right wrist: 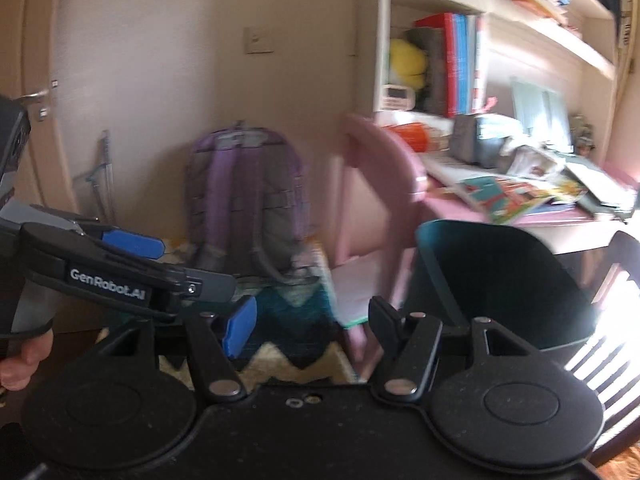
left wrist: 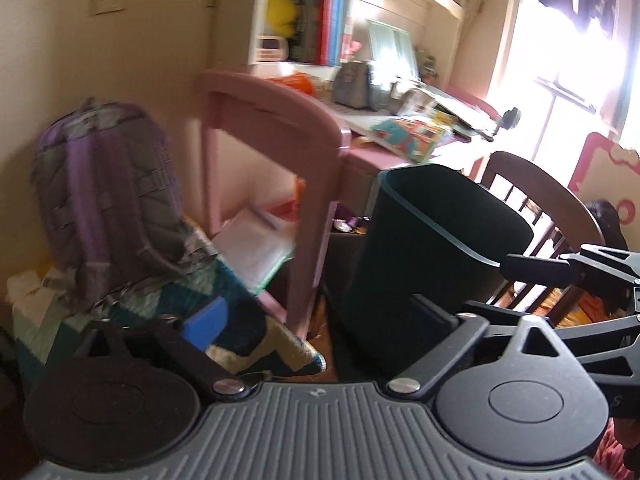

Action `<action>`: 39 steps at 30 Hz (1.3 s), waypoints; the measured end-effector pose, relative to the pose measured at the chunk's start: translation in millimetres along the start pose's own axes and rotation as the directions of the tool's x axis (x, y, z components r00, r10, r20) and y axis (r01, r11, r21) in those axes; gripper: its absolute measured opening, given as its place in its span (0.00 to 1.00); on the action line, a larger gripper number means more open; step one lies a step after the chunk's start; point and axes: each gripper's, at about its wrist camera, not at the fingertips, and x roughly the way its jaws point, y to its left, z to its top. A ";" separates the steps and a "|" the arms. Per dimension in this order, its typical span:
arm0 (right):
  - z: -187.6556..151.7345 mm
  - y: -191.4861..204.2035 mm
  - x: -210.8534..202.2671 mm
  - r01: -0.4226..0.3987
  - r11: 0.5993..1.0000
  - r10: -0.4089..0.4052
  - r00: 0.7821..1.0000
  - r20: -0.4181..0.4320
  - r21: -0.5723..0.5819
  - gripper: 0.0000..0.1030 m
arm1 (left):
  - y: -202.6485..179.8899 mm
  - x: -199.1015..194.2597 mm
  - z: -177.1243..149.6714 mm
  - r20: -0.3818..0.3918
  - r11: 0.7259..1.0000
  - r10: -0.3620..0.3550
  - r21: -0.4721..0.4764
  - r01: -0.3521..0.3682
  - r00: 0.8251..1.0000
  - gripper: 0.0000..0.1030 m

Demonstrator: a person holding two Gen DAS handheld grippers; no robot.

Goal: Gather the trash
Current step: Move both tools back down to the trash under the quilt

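A dark teal waste bin [left wrist: 436, 264] stands on the floor beside a pink desk [left wrist: 280, 128]; it also shows in the right wrist view [right wrist: 504, 280]. My left gripper [left wrist: 320, 320] is open and empty, just left of the bin, its blue pad [left wrist: 206, 322] over a patterned blanket. My right gripper [right wrist: 312, 324] is open and empty, aimed between a purple backpack [right wrist: 244, 200] and the bin. The right gripper's fingers [left wrist: 560, 272] reach in beside the bin's rim in the left wrist view. The left gripper's body [right wrist: 108, 276] shows at the left of the right wrist view. No trash is held.
The desk top [right wrist: 520, 200] is cluttered with books and papers under bookshelves [right wrist: 440, 60]. A wooden chair [left wrist: 540, 208] stands right of the bin. The backpack [left wrist: 104, 200] rests on a zigzag blanket [left wrist: 240, 332]. A door [right wrist: 36, 100] is at the far left.
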 end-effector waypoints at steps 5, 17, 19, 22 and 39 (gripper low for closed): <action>-12.6 43.8 30.5 -0.067 0.997 0.066 0.997 -0.038 -0.022 0.60 | 66.6 -10.1 -37.8 0.000 0.992 0.035 -0.121 -0.035 0.999 0.98; -79.6 142.1 169.9 -0.203 0.979 0.202 0.945 -0.258 0.026 0.60 | 213.3 25.6 -169.4 -0.141 0.923 0.220 -0.290 -0.253 0.965 0.98; -95.1 155.8 195.5 -0.223 0.974 0.224 0.928 -0.299 0.038 0.60 | 239.9 37.7 -197.0 -0.194 0.901 0.207 -0.344 -0.264 0.959 0.98; -121.8 175.1 225.0 -0.238 0.971 0.234 0.905 -0.355 0.032 0.60 | 275.2 59.2 -238.0 -0.287 0.864 0.220 -0.387 -0.323 0.932 0.98; -271.6 225.8 374.0 -0.314 0.949 0.244 0.746 -0.619 -0.005 0.60 | 362.7 189.8 -395.8 -0.616 0.702 0.293 -0.381 -0.602 0.731 0.98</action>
